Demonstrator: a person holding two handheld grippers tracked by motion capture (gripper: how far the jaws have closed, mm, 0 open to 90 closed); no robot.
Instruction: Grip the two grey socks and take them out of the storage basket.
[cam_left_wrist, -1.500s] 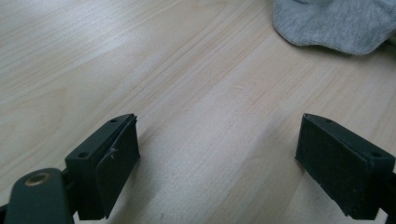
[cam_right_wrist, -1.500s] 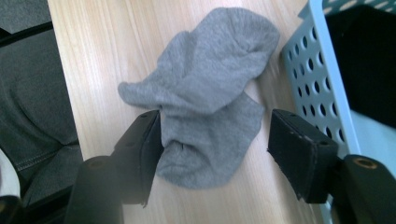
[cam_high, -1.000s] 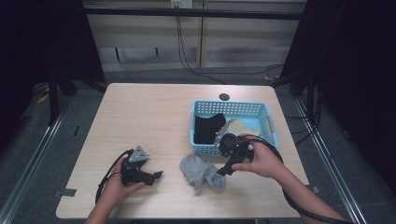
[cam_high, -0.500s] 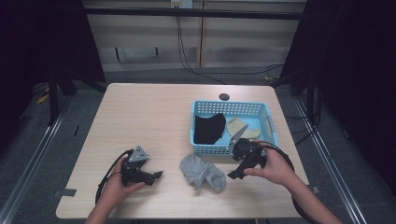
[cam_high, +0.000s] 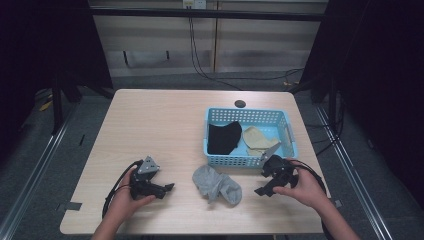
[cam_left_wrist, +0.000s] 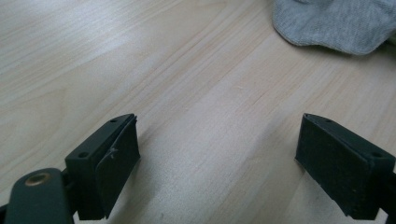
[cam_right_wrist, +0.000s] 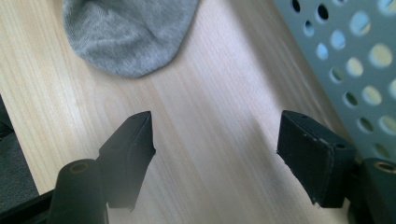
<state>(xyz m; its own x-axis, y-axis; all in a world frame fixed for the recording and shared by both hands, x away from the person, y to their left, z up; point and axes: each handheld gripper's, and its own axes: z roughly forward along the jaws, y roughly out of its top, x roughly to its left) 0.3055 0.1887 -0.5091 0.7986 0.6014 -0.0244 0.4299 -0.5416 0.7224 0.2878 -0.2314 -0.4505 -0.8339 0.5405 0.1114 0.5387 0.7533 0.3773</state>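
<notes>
Both tools, left (cam_high: 167, 187) and right (cam_high: 262, 190), are held wide open and empty; the grey sock (cam_high: 216, 183) could be snagged and dragged off the bench (cam_high: 150, 120).

We see a table (cam_high: 150, 125) of pale wood-look laminate, smooth with a faint sheen and fine grain lines. At 5 o'clock on it lies a grey sock (cam_high: 216, 183) of soft, fuzzy knit cloth. The basket (cam_high: 290, 135) at 3 o'clock looks like light blue plastic, perforated, slightly glossy. Inside lie a matt black cloth (cam_high: 223, 137) and a beige cloth (cam_high: 256, 139). Both claws, left (cam_left_wrist: 219, 168) and right (cam_right_wrist: 219, 156), are matt black, hard-looking, with scuffed edges.
</notes>
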